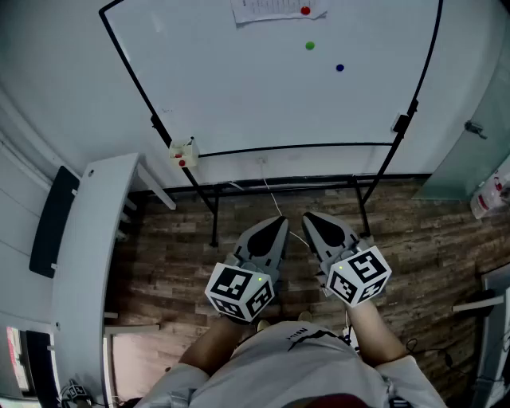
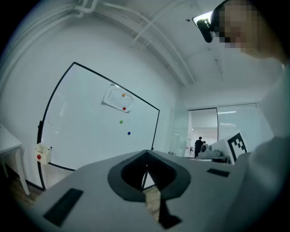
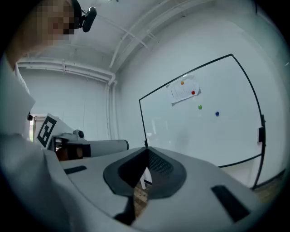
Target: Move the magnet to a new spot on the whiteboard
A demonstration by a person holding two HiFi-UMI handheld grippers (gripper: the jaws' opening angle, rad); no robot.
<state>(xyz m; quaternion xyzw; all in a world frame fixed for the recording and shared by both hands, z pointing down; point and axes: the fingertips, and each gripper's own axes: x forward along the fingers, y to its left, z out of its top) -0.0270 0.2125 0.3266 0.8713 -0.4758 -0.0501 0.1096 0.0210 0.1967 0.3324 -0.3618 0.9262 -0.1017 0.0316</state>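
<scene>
The move looks not yet begun: the left gripper and right gripper sit side by side at lower centre, each with its jaws closed together on nothing, well apart from the whiteboard. Next, I judge, one gripper must reach to the upper right, open, and close on a magnet. There the green magnet and blue magnet are small round dots on bare board, while the red magnet pins a sheet at the top edge; which one is meant I cannot tell.

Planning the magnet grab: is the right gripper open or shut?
Shut. The right gripper shows its jaw tips touching, with nothing between them, so it holds no magnet.
</scene>
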